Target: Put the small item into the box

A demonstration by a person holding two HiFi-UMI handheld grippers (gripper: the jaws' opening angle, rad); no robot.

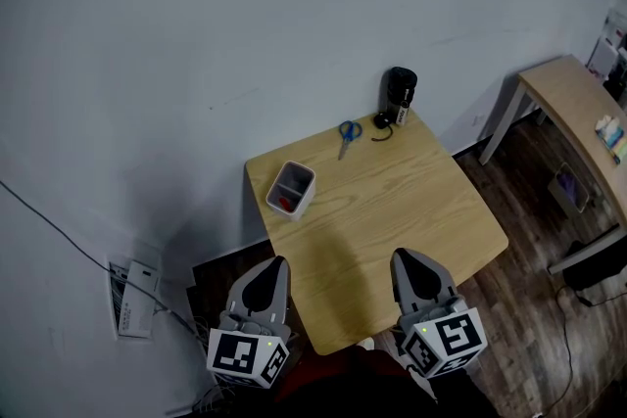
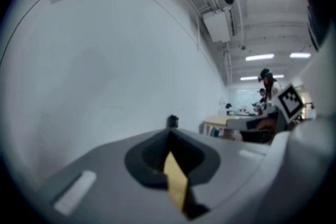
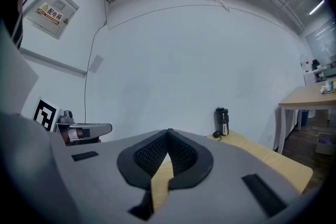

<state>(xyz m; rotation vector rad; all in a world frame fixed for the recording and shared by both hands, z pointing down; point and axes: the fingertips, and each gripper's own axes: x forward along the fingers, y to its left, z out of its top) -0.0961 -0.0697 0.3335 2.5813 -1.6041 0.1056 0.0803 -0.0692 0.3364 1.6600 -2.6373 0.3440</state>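
A small white open box [image 1: 290, 188] with something red inside stands near the left edge of the light wooden table [image 1: 411, 210]. Blue-handled scissors [image 1: 349, 134] lie at the table's far side. Beside them are a small black item with a cord [image 1: 382, 124] and a black bottle [image 1: 399, 93], the bottle also in the right gripper view [image 3: 222, 121]. My left gripper [image 1: 277, 261] hangs off the table's near left corner, jaws together and empty [image 2: 169, 131]. My right gripper [image 1: 404, 255] is over the near edge, also closed on nothing [image 3: 169, 131].
A second wooden table [image 1: 568, 103] with small things on it stands at the right. A white device [image 1: 132, 299] and a cable lie on the floor by the wall at the left. People stand far off in the left gripper view.
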